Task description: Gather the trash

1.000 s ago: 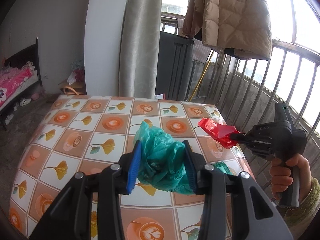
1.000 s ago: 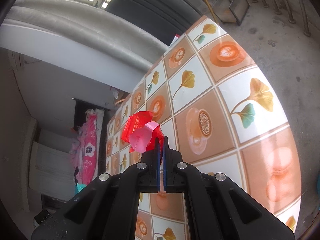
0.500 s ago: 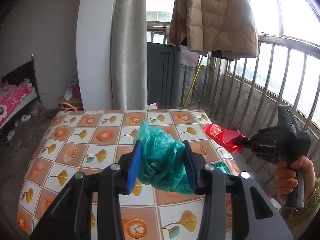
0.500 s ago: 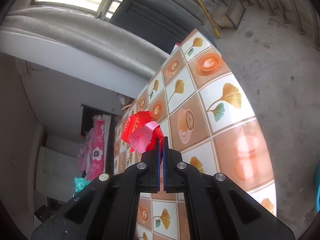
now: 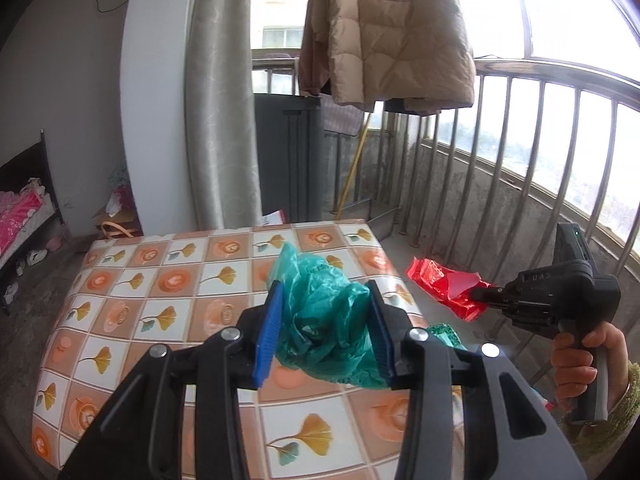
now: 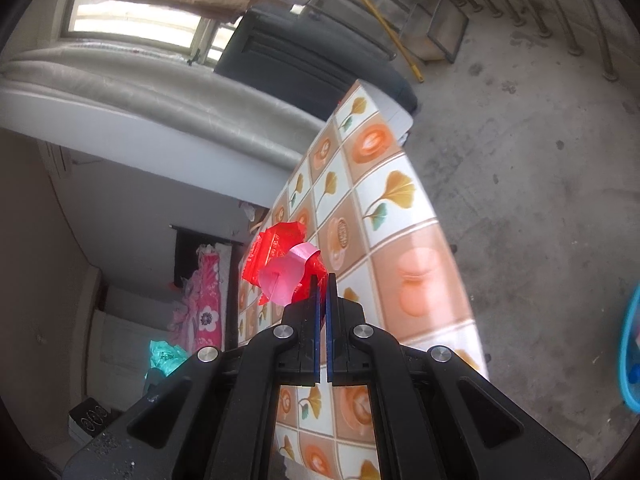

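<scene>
Both grippers are loaded! The left gripper (image 5: 326, 328) has its jaws partway open, pressed on either side of a crumpled teal plastic bag (image 5: 324, 320), held up over the tiled-pattern table (image 5: 160, 288). The right gripper (image 6: 321, 292), jaws almost closed, pinches a red wrapper (image 6: 276, 248) with a pink paper scrap (image 6: 286, 276), out past the table's edge. Light, soft, slippery stuff, I'd say: grab bunched folds, not a loose corner, or it slides free.
</scene>
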Demonstrator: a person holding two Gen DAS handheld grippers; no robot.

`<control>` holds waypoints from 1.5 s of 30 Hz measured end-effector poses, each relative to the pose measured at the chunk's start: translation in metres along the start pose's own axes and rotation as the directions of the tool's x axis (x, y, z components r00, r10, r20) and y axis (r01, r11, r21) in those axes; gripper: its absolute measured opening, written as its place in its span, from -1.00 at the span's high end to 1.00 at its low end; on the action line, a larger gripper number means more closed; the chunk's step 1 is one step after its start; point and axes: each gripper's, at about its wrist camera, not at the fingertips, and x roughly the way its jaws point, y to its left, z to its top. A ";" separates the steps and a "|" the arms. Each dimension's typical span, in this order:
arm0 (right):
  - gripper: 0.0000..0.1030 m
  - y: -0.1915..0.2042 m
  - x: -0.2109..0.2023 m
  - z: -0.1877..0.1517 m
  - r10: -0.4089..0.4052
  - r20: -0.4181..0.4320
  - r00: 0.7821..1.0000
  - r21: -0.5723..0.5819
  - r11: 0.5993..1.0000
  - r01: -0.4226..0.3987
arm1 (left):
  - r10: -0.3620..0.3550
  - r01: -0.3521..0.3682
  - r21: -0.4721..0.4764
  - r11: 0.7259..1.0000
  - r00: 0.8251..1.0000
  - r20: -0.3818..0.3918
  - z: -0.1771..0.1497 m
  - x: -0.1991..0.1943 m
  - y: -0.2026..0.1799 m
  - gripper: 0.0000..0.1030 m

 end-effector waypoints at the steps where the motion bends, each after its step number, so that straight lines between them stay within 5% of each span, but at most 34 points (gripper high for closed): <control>1: 0.99 -0.005 -0.011 -0.003 -0.006 0.011 1.000 0.003 1.000 0.006 | -0.017 0.017 0.008 1.000 1.000 0.000 0.001 -0.001 -0.007 0.24; 7: 0.99 -0.057 -0.086 -0.021 -0.121 0.073 0.990 0.054 0.992 0.117 | -0.205 0.206 0.010 0.978 0.975 -0.081 -0.001 0.009 -0.058 0.24; 12: 0.99 -0.125 -0.146 -0.044 -0.281 0.076 0.957 0.155 0.951 0.268 | -0.348 0.362 0.032 0.932 0.915 -0.204 -0.016 0.032 -0.129 0.24; 16: 0.99 -0.181 -0.175 -0.066 -0.394 0.037 0.918 0.242 0.895 0.375 | -0.439 0.470 0.008 0.883 0.830 -0.344 -0.041 0.062 -0.193 0.24; 20: 0.99 -0.233 -0.187 -0.083 -0.475 -0.002 0.880 0.328 0.831 0.450 | -0.503 0.559 -0.044 0.828 0.706 -0.499 -0.074 0.096 -0.259 0.23; 26: 0.85 -0.301 -0.204 -0.095 -0.496 -0.005 0.868 0.483 0.759 0.437 | -0.556 0.642 -0.120 0.757 0.537 -0.635 -0.116 0.132 -0.350 0.08; 28: 0.33 -0.327 -0.203 -0.099 -0.498 -0.017 0.867 0.539 0.726 0.427 | -0.578 0.651 -0.171 0.740 0.484 -0.657 -0.132 0.148 -0.370 -0.30; 30: -0.01 -0.349 -0.201 -0.102 -0.506 -0.048 0.861 0.582 0.686 0.436 | -0.566 0.617 -0.209 0.758 0.465 -0.681 -0.151 0.165 -0.382 -0.45; 33: -0.02 -0.367 -0.202 -0.110 -0.518 -0.074 0.852 0.611 0.652 0.449 | -0.558 0.568 -0.266 0.779 0.435 -0.706 -0.163 0.176 -0.374 -0.45; 35: -0.06 -0.368 -0.206 -0.113 -0.544 -0.069 0.836 0.601 0.646 0.470 | -0.582 0.563 -0.295 0.772 0.439 -0.685 -0.159 0.175 -0.357 -0.45; 40: -0.08 -0.357 -0.221 -0.109 -0.598 -0.027 0.801 0.575 0.646 0.502 | -0.604 0.570 -0.286 0.770 0.509 -0.613 -0.132 0.158 -0.317 -0.45; 45: -0.08 -0.315 -0.229 -0.087 -0.644 0.072 0.761 0.481 0.691 0.540 | -0.624 0.600 -0.239 0.763 0.588 -0.514 -0.100 0.122 -0.274 -0.46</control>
